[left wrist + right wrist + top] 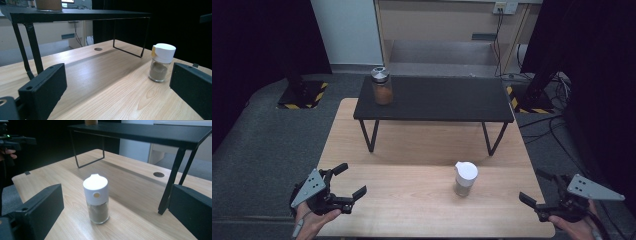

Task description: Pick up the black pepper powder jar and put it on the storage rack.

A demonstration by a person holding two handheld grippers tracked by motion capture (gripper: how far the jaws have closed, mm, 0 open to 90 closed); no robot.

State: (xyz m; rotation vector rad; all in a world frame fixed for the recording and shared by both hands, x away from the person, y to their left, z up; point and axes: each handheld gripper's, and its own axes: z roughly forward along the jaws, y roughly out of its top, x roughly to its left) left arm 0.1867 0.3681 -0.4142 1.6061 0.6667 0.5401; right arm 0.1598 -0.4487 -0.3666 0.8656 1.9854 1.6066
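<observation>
Glass shaker [465,179], white-capped, holding grey-brown powder, is standing upright on the wooden table [412,200], in front of the black shelf [437,100] and nearer the person's right side. Right gripper [546,192] is resting at the table's right edge, jaws spread wide, nothing between them; in its own view the shaker [96,198] is sitting centred between the two jaws but well short of them. Left gripper [346,186] is hovering over the near left corner, likewise released and empty, with the shaker [161,62] showing far off toward its right jaw. Second jar [382,86], metal-lidded and filled with orange-brown powder, is standing on the shelf's left end, well apart from both grippers. Step in hand, as judged: the right gripper is lining up for a grasp on the shaker. Recommended handling: keeping the jaws level with the glass body below the cap, advancing straight until the body sits between the pads, then closing gently, since the cap looks wider and may pop or slip. Risk: a tall, narrow shaker is prone to tipping if one jaw touches first. Shelf leg [172,182] is standing close on one side, so the approach wants to stay clear of it.
</observation>
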